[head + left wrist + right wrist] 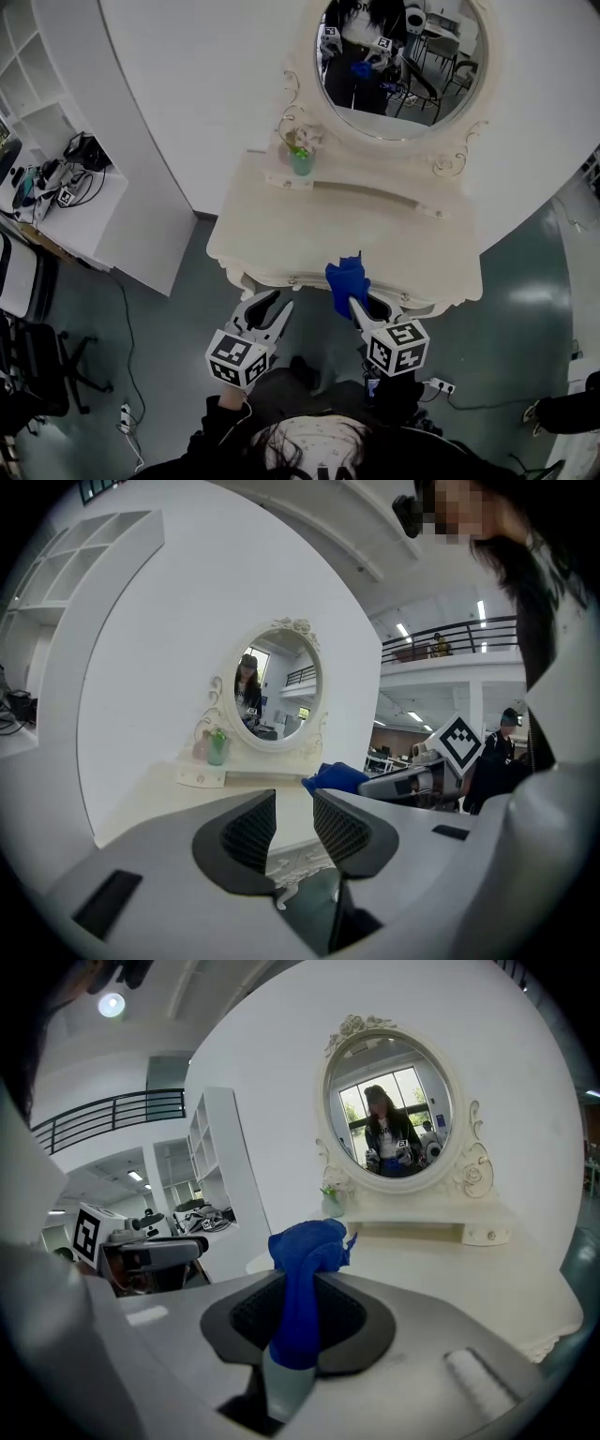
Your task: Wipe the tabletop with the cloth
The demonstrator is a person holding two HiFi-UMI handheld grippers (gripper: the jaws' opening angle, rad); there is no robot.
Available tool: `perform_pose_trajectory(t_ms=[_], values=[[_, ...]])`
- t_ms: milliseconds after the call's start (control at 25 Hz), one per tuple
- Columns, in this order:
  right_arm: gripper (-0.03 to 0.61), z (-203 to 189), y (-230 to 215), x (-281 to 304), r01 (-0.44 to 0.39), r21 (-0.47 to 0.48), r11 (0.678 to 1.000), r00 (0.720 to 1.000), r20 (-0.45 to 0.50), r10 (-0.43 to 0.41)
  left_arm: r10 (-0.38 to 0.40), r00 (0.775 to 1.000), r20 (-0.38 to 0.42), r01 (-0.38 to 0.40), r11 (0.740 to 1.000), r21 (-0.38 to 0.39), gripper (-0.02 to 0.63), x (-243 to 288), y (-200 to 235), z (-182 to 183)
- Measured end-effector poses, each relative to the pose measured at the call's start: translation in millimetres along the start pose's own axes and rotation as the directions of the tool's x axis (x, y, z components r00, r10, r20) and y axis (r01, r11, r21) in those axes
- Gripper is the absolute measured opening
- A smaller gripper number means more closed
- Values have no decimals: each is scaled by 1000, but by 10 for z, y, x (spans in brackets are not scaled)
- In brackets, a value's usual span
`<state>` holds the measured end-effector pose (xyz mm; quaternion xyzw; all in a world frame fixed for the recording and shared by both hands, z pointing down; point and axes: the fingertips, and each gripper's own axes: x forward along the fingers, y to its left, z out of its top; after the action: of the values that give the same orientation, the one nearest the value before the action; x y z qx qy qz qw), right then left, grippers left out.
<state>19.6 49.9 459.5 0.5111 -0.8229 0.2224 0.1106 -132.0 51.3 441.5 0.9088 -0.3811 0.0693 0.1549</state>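
Blue cloth (302,1251) at the front edge of the cream tabletop (281,246)
The cloth's bright blue and scrunched into a bunch, pinched between the jaws of the right hand-held gripper (298,1312), with its loose end poking up. The tabletop is pale cream with a curvy carved rim. Can't tell if they touch.

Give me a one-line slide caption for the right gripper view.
Right gripper clamps a bunched blue cloth, facing the cream dressing table and its oval mirror.

An oval mirror (403,70) is backed by a curved white wall (206,84), a grey-green floor (525,291) is spread below, and white shelves (28,66), a cluttered desk (98,195) and a black chair (42,361) are placed leftward.
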Motion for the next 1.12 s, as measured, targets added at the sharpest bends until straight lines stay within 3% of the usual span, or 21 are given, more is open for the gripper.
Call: perform_pose_trajectory(t_ms=[520, 1120], values=[[87, 283, -440, 388, 81, -82, 993, 996, -17, -82, -19, 1000, -25, 18, 999, -33, 123, 79, 153, -60], [87, 1271, -1361, 1897, 56, -170, 984, 998, -9, -59, 77, 997, -10, -77, 996, -36, 124, 876, 736, 361]])
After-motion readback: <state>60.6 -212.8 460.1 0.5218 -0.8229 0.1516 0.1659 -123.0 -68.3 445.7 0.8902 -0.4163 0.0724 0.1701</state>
